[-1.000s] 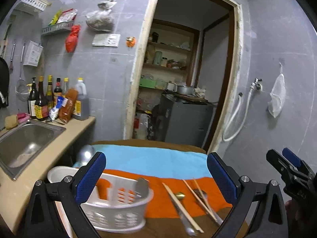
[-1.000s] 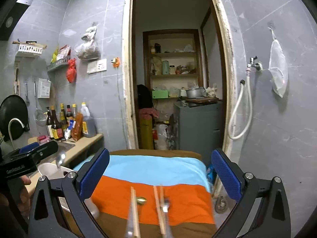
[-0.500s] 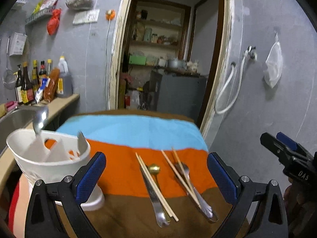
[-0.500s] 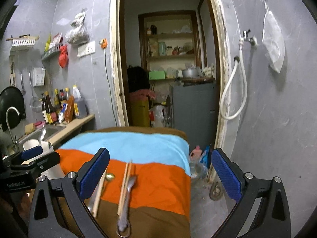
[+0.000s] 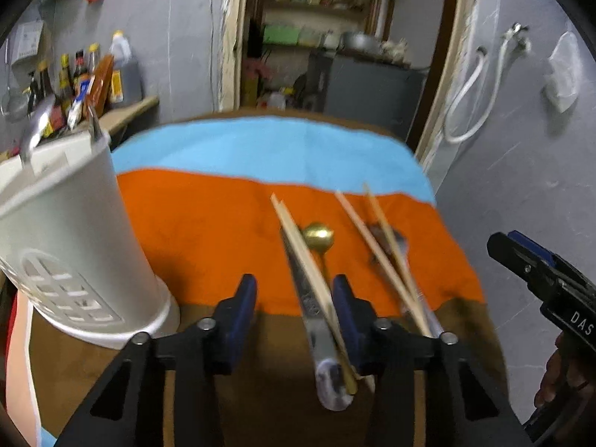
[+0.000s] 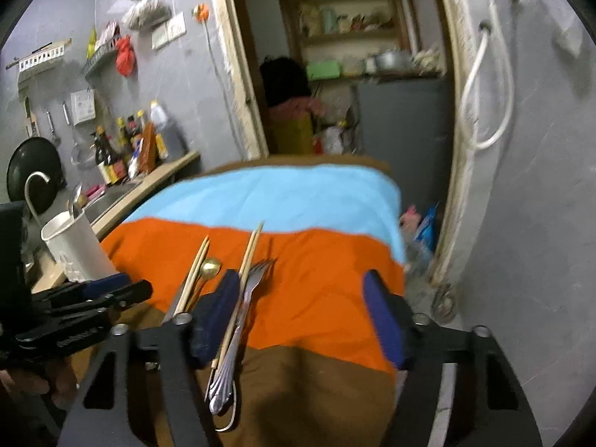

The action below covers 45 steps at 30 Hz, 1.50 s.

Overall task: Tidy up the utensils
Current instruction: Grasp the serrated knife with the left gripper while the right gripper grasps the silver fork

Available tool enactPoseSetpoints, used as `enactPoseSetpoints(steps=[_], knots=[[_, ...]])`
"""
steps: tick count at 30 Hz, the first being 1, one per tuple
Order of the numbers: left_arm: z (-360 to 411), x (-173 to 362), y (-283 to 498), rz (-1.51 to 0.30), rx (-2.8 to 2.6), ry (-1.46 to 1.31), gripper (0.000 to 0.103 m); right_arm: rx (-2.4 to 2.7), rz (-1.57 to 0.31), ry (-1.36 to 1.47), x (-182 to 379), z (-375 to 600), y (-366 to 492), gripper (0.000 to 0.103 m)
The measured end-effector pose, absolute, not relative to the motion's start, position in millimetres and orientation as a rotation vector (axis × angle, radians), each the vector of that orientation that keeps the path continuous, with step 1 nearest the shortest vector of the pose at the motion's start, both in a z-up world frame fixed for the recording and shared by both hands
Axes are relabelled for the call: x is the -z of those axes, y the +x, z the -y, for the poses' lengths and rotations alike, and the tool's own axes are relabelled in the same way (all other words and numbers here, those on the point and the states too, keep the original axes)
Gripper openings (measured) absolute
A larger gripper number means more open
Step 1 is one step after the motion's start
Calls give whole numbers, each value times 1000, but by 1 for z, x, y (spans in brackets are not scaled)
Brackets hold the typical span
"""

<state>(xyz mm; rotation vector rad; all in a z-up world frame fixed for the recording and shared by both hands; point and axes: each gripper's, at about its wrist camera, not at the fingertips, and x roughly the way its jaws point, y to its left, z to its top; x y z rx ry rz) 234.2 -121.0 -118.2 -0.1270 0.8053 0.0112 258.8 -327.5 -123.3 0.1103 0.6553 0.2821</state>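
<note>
From the left wrist, the left gripper (image 5: 294,300) hangs over the striped cloth (image 5: 208,231), its fingers just narrowed, nothing pressed between them; chopsticks (image 5: 305,260) and a gold spoon (image 5: 317,236) lie just right, the white utensil holder (image 5: 70,223) left. From the right wrist, the right gripper (image 6: 301,314), fingers also just drawn in to half-wide, holds nothing; the fork (image 6: 249,287) lies beside its left finger.
</note>
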Motion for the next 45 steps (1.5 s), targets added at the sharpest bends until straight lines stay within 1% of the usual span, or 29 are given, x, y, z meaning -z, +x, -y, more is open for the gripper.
enactPoseSetpoints(steps=[4, 6, 14, 19, 24, 28, 32, 33, 34, 36, 40, 45], knots=[[121, 132, 244, -867, -19, -131, 26, -336, -720, 133, 145, 318, 279, 45], [124, 138, 248, -896, -18, -126, 24, -353, -745, 137, 154, 316, 285, 43], [125, 144, 259, -920, -19, -160, 23, -417, -840, 149, 182, 302, 303, 42], [125, 149, 273, -952, 3, -217, 23, -461, -874, 158, 191, 296, 312, 42], [127, 151, 278, -960, 0, -211, 23, -491, -885, 166, 192, 293, 319, 42], [128, 151, 284, -965, -12, -213, 19, -514, -906, 190, 194, 290, 331, 38], [130, 152, 291, -978, -23, -222, 19, -546, -940, 200, 198, 280, 343, 32], [130, 151, 292, -985, -24, -222, 19, -551, -946, 212, 199, 279, 346, 26], [130, 151, 292, -989, -26, -225, 18, -560, -957, 242, 199, 279, 349, 17], [129, 151, 290, -993, -21, -234, 17, -561, -965, 288, 202, 280, 349, 3], [131, 149, 276, -1013, -2, -234, 16, -569, -969, 309, 204, 282, 338, 3], [131, 145, 261, -1044, 42, -244, 17, -568, -996, 262, 205, 285, 325, 3]])
